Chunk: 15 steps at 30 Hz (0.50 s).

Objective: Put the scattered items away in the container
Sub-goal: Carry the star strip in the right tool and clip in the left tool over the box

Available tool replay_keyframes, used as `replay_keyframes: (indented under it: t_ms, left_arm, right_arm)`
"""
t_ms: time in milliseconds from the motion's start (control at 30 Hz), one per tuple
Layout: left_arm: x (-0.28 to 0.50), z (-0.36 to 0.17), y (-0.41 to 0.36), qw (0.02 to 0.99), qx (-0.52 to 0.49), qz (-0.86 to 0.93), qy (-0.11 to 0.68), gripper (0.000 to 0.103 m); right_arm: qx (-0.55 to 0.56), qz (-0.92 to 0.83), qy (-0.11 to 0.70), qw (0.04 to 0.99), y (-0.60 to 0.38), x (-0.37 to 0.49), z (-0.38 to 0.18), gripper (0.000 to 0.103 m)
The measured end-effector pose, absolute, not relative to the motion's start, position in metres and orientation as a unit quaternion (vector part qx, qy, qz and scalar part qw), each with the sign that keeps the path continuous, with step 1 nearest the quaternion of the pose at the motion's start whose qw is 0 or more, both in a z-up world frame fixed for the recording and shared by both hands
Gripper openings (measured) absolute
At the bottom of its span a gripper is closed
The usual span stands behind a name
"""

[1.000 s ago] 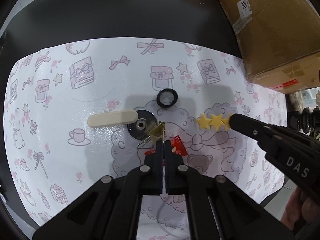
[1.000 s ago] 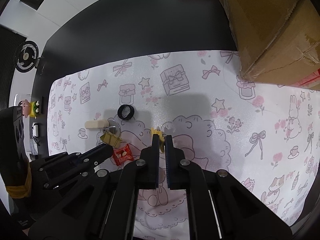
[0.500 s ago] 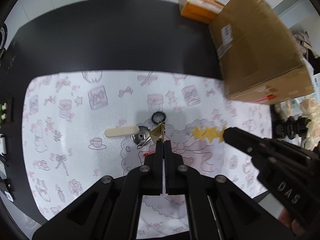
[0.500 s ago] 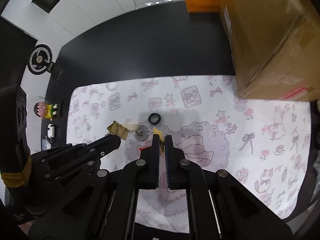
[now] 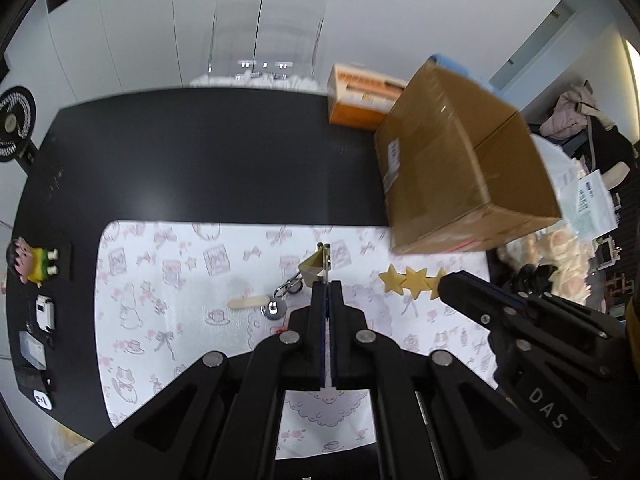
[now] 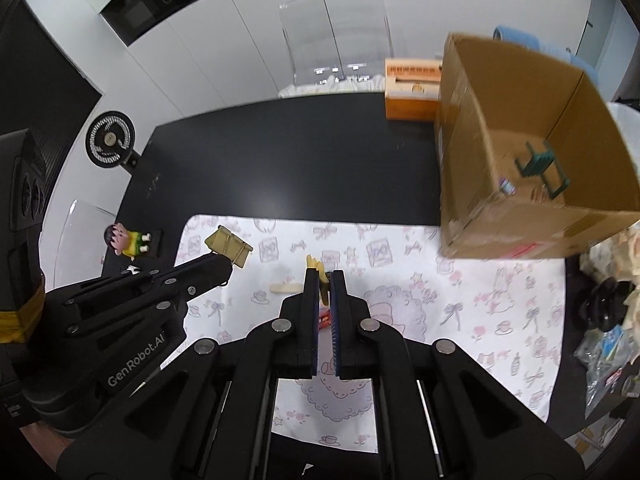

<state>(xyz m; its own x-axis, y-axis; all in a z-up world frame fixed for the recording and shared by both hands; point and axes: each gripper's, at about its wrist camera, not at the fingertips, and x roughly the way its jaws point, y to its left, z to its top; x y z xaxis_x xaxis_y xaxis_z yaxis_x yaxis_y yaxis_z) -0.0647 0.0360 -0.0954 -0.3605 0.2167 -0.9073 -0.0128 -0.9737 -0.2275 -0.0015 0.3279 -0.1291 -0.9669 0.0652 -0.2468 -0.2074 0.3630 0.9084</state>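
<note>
Carrying: the left hand-held gripper (image 5: 327, 286) pinches a gold binder clip (image 5: 313, 267), the right hand-held gripper (image 6: 324, 280) clamps a yellow star strip (image 5: 412, 280); next, over the cardboard box (image 6: 532, 184).

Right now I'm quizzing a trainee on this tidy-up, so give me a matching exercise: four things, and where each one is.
Things:
1 gold binder clip
2 yellow star strip
3 wooden stick
4 green object

Places:
A lying on the patterned mat
B inside the cardboard box
C in the left gripper
D in the right gripper

Pairs: 1-C, 2-D, 3-A, 4-B
</note>
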Motion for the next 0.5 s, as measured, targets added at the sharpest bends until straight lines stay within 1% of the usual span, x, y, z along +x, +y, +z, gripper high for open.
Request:
replay_keyframes:
  t_ms: [233, 500]
  left_arm:
    - [-0.064, -0.069, 0.036, 0.068, -0.545, 0.830, -0.092, 0.001]
    - [-0.069, -0.071, 0.035, 0.065, -0.542, 0.832, -0.094, 0.001]
  right_arm:
    - [-0.032, 0.567, 0.811, 0.138, 0.337, 0.016, -0.116, 0.005]
    - [-0.027, 0.551, 0.821, 0.148, 0.337, 0.017, -0.112, 0.005]
